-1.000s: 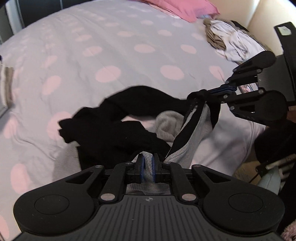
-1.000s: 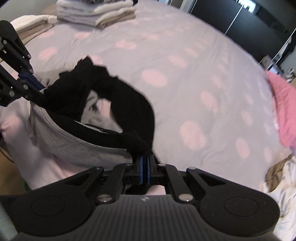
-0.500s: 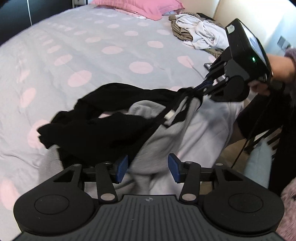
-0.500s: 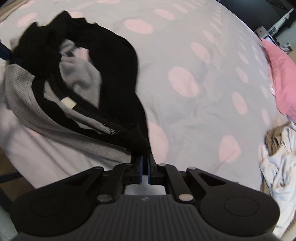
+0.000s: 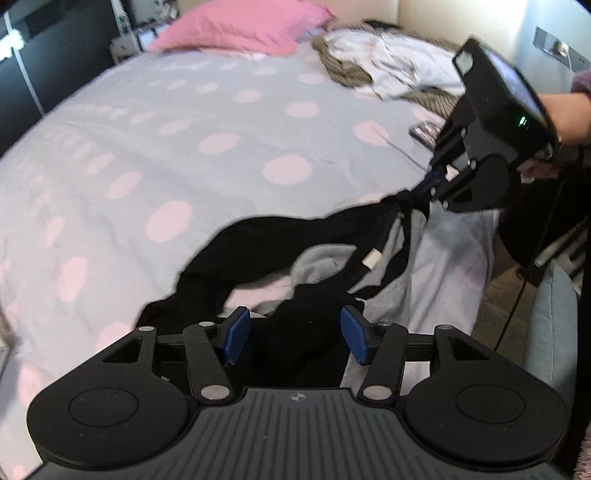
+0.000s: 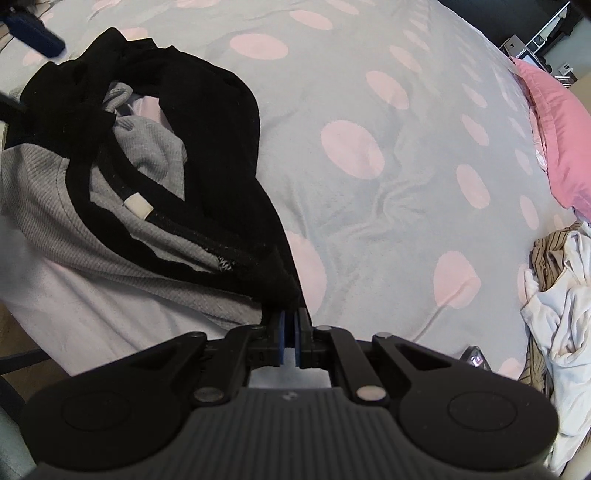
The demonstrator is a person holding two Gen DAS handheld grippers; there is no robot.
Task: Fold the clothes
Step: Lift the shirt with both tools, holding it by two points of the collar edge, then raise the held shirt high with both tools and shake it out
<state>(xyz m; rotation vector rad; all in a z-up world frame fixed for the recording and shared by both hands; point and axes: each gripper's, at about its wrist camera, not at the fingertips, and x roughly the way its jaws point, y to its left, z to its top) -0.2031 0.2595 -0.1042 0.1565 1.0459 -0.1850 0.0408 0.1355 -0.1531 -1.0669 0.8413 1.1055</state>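
A black and grey garment lies crumpled at the near edge of the bed, its grey ribbed inside and a small white tag showing. My right gripper is shut on a black edge of the garment; in the left wrist view the right gripper holds that end lifted at the right. My left gripper is open, its blue pads on either side of a black fold that lies between them unpinched.
The bed has a grey cover with pink dots. A pink pillow sits at its head. A pile of white and brown clothes and a small dark device lie beside it. A person's hand holds the right gripper.
My left gripper has opened and let go of the grey hem. The right gripper has drawn its end of the garment away to the right, stretching it out.
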